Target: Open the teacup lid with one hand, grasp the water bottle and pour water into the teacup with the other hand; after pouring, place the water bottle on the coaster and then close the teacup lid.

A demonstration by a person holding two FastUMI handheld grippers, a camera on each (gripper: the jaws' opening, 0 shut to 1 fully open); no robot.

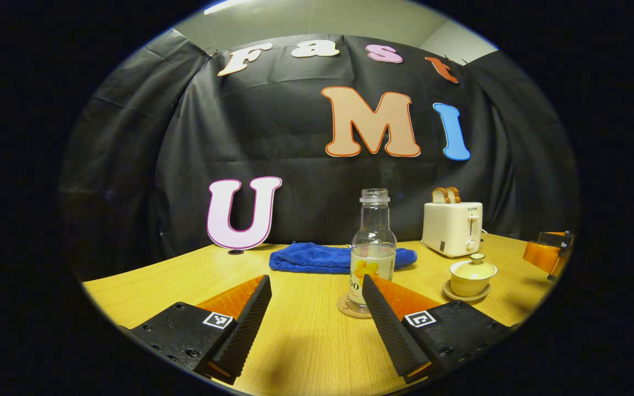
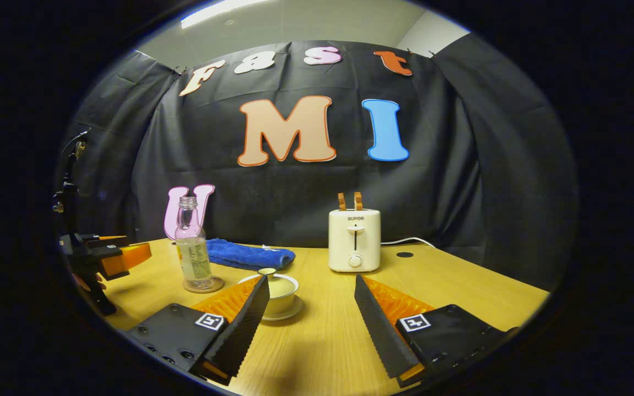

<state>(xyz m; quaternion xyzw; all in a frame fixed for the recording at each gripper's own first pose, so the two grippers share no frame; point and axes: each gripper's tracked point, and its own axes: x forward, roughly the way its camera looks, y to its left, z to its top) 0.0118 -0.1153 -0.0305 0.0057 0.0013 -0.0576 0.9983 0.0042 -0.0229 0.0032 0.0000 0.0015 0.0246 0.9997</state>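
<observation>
Clear glass water bottle [image 1: 372, 253] stands on its round cork coaster [image 1: 350, 308]; the cream lidded teacup [image 2: 279, 291] sits just beside, lid on. Both the left gripper [image 1: 317, 313] and right gripper [image 2: 311, 313] gape wide, holding nothing. Nothing is begun: lifting the lid comes first. Bare wooden table [image 2: 460, 297] leaves room.

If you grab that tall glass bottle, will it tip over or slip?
The water bottle is tall and narrow on a small coaster, so a sideways nudge could probably tip it. Its glass looks smooth, so it may slip unless squeezed firmly. It is only partly filled and has no cap, so it is likely not too heavy, but tilting it could spill water.
</observation>
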